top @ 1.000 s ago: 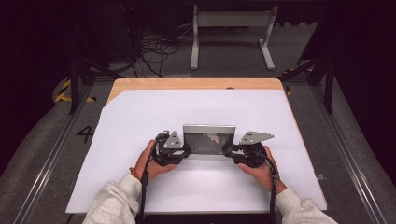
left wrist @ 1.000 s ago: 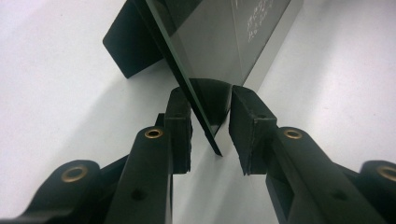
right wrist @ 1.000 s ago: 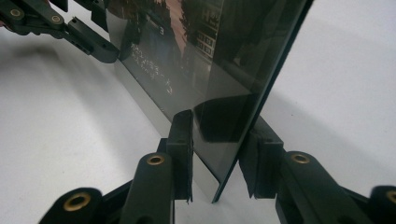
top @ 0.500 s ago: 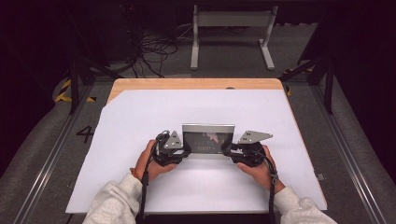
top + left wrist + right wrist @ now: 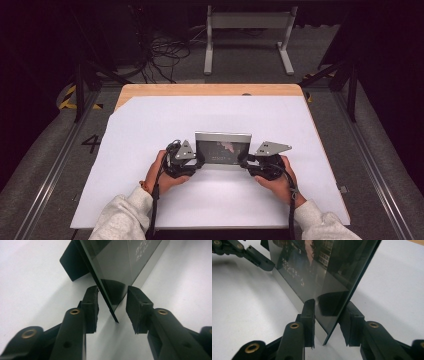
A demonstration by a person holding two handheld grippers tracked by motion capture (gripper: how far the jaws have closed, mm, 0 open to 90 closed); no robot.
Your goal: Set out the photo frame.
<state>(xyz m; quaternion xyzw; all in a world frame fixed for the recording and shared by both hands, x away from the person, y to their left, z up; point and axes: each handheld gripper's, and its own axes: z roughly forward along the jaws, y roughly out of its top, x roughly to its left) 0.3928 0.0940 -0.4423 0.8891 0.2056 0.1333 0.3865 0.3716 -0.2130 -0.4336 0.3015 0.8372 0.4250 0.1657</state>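
picture frame (image 5: 223,148), glossy dark panel with pale border, standing upright on the white sheet (image 5: 150,125) over the tabletop (image 5: 210,90), near the person's edge, middle of the sheet.

high view: left claw (image 5: 197,161) at the frame's left end, right claw (image 5: 245,161) at its right end, each in a hand (image 5: 165,175), grey three-cornered plates on top. forearms in pale sleeves (image 5: 122,217) entering from the bottom. cables (image 5: 165,55) and a grey metal stand (image 5: 247,35) on the dark floor beyond the tabletop.

left gripper view: left claw (image 5: 111,305) spread, jaws either side of the picture frame's (image 5: 117,267) lower corner edge. left jaw just beside or barely touching the thin edge, right jaw apart from the glass, gap visible. not pinching. black back support (image 5: 75,263) of the frame resting on the sheet (image 5: 30,285) behind.

right gripper view: right claw (image 5: 329,315) spread around the picture frame's (image 5: 317,270) near corner, one jaw on the glass side, one behind. contact on either side cannot be told; small gap seems visible by the front jaw. far off at top left, the other claw (image 5: 262,261) at the frame's opposite end. glass reflecting faint text and shapes. white sheet (image 5: 242,305) beneath.
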